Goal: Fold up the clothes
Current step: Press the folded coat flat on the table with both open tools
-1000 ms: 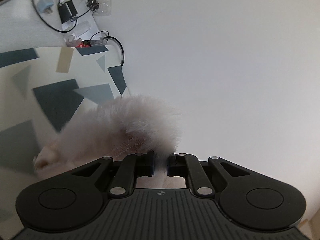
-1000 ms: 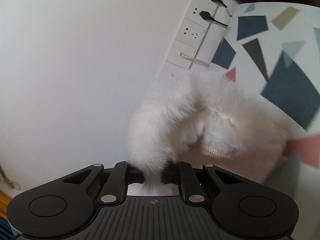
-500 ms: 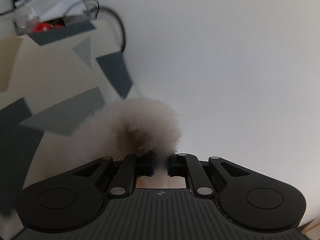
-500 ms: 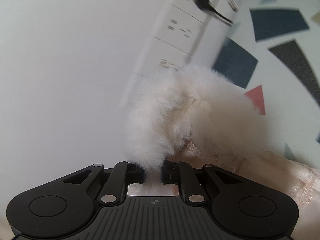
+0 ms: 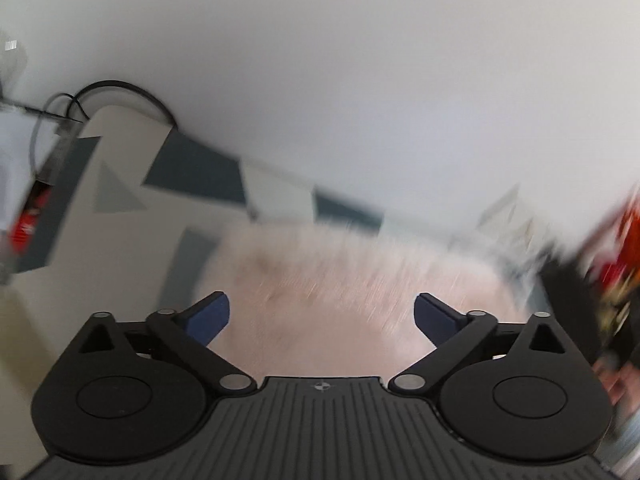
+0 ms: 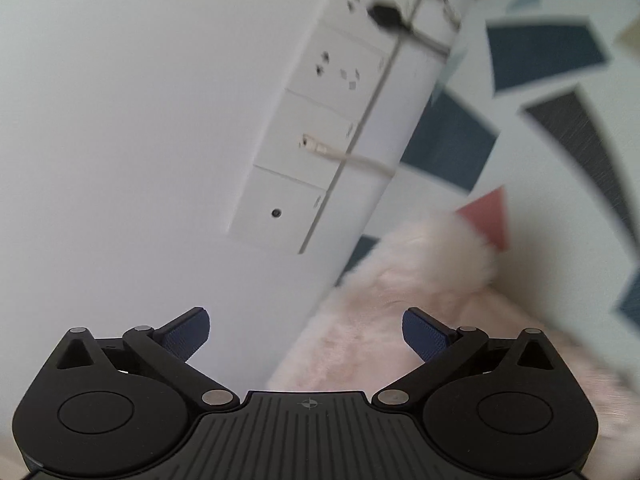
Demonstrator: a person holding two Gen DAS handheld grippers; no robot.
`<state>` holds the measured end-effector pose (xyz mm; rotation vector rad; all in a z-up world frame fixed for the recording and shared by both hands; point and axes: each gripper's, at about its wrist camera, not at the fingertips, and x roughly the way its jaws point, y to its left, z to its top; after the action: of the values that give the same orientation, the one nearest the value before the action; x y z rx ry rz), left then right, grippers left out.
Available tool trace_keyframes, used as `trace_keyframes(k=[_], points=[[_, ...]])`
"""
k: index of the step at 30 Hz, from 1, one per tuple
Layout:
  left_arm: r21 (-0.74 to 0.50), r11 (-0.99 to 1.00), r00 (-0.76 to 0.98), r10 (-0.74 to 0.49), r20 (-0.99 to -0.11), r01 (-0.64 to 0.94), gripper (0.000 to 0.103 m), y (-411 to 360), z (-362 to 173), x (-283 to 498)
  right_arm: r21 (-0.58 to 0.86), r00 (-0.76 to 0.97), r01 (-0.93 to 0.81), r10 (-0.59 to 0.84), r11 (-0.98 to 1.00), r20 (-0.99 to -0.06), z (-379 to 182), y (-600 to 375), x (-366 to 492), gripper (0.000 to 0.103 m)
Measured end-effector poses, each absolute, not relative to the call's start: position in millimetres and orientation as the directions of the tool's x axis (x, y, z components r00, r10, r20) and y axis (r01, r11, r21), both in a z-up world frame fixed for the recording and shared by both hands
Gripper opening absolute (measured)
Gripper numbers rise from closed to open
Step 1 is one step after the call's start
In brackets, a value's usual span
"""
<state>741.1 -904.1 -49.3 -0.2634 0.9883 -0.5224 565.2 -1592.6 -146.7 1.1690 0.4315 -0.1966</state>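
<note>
A fluffy pale pink garment [image 5: 340, 280] lies on the patterned cloth in the left wrist view, blurred by motion, just ahead of my left gripper [image 5: 322, 314]. That gripper is open, its blue pads spread wide with nothing between them. In the right wrist view the same fluffy garment [image 6: 404, 300] lies ahead and to the right, beside the wall. My right gripper [image 6: 306, 330] is open too, its right pad over the fur and its left pad in front of the white wall.
A cloth with dark blue, grey and pink shapes [image 6: 560, 128] covers the surface. A white wall with a socket strip [image 6: 320, 128] and plugged cables stands close behind. Black cables [image 5: 120, 92] lie at the left, and a blurred red and black object [image 5: 616, 264] is at the right.
Both grippers were shut on the fluffy garment; both have let go and opened wide. The garment has dropped onto the cloth, and both views have swung.
</note>
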Motion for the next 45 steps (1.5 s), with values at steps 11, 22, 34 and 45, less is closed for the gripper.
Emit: trace_keyframes(k=[11, 22, 34, 45], points=[[-0.176, 0.942, 0.383, -0.280, -0.880, 0.285, 0.103, -955, -93, 706, 0.380, 0.707, 0.552, -0.174, 0.742, -0.686, -184, -1575, 571, 0.102], [-0.177, 0.959, 0.432, -0.260, -0.864, 0.223, 0.103, -954, -103, 694, 0.369, 0.652, 0.266, 0.115, 0.891, -0.749, -194, -1541, 591, 0.102], [-0.039, 0.939, 0.438, -0.195, -0.878, 0.341, 0.103, -983, -108, 708, 0.179, 0.591, 0.272, -0.017, 0.946, -0.807, -196, -1515, 622, 0.102], [-0.112, 0.874, 0.374, -0.314, -0.872, 0.474, 0.095, -1023, -103, 689, 0.243, 0.558, 0.095, 0.150, 0.965, -0.816, -190, -1466, 631, 0.100]])
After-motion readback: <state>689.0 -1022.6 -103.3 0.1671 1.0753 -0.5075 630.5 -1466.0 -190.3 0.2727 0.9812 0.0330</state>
